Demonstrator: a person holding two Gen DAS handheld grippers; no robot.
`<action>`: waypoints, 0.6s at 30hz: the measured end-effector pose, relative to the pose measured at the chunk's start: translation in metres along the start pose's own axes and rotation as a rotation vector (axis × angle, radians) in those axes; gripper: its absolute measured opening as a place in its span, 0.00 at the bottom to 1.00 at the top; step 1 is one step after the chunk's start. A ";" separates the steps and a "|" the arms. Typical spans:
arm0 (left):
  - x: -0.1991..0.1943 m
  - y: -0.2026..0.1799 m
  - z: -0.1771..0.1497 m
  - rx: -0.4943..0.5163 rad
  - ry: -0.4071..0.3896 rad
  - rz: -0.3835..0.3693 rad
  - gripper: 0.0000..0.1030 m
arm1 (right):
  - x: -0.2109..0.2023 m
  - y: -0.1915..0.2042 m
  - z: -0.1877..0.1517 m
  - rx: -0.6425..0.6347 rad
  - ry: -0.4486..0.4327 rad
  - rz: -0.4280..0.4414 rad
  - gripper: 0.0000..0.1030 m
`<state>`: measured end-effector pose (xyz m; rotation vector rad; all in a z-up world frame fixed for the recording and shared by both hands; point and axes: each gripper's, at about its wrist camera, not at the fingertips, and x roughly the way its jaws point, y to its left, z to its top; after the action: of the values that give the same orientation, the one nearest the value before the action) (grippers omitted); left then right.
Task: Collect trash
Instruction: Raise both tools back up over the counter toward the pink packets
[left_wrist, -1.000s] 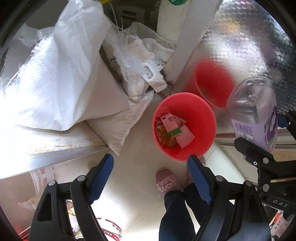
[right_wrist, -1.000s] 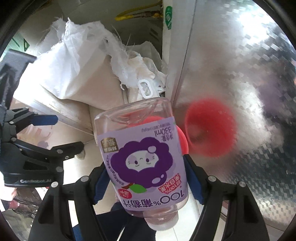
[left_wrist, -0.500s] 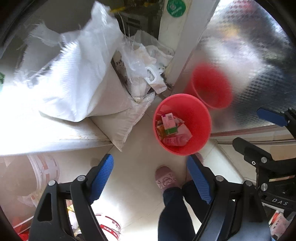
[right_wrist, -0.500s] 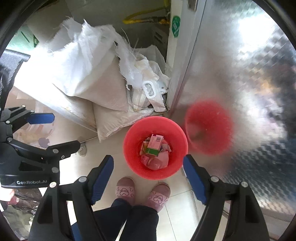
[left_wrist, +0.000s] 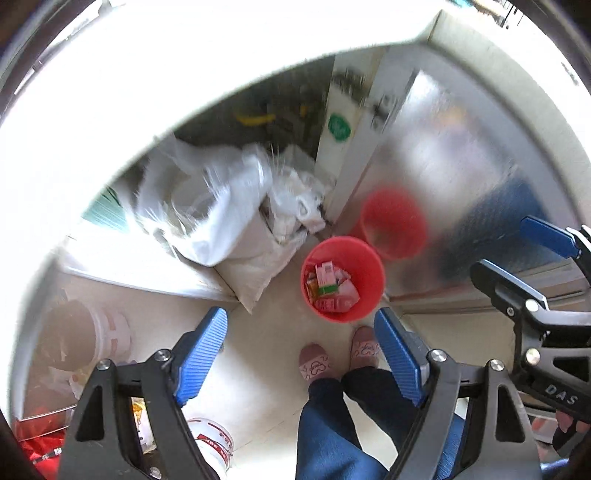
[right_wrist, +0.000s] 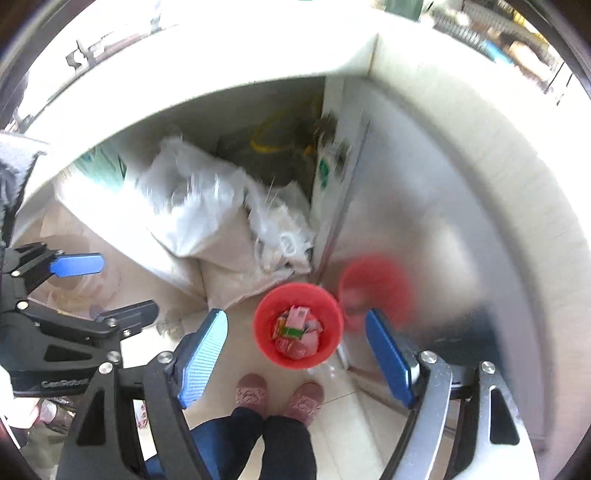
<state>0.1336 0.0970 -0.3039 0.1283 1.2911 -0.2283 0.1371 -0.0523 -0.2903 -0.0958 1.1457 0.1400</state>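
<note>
My left fingers (left_wrist: 301, 354) and right fingers (right_wrist: 295, 354) both stand wide apart, nothing between them. At six o'clock are my slippers (right_wrist: 280, 398); just beyond at twelve, the red bin (right_wrist: 298, 325) on the floor holds cartons and wrappers (left_wrist: 330, 291); white sacks (left_wrist: 236, 236) at eleven.

The left gripper (left_wrist: 301, 350) has black, angular finger arms with triangular cut-outs and silver round-headed screws at the joints. Its fingers (left_wrist: 201, 354) carry blue ribbed pads. The right gripper (right_wrist: 295, 354) matches on one side, while its other arm is silver-grey metal with the same cut-outs and screws, and its pads (right_wrist: 203, 356) are blue and ribbed too. Seen from the side, each black frame bears pale lettering: "DAS" on one, "GenRobot" on the other. The person wears dark blue trousers (left_wrist: 328, 428) and pink slippers (right_wrist: 252, 395) with a curly cloud-like pattern on the toes.
</note>
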 end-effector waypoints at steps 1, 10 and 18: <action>-0.011 -0.001 0.002 0.003 -0.013 0.003 0.78 | -0.009 -0.001 0.003 0.004 -0.007 0.000 0.73; -0.095 -0.001 0.028 0.033 -0.146 0.011 0.78 | -0.074 -0.005 0.030 0.013 -0.114 -0.030 0.74; -0.136 -0.013 0.059 0.092 -0.234 -0.018 0.78 | -0.114 -0.018 0.046 0.069 -0.188 -0.075 0.74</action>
<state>0.1505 0.0842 -0.1566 0.1638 1.0501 -0.3095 0.1352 -0.0701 -0.1669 -0.0629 0.9574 0.0422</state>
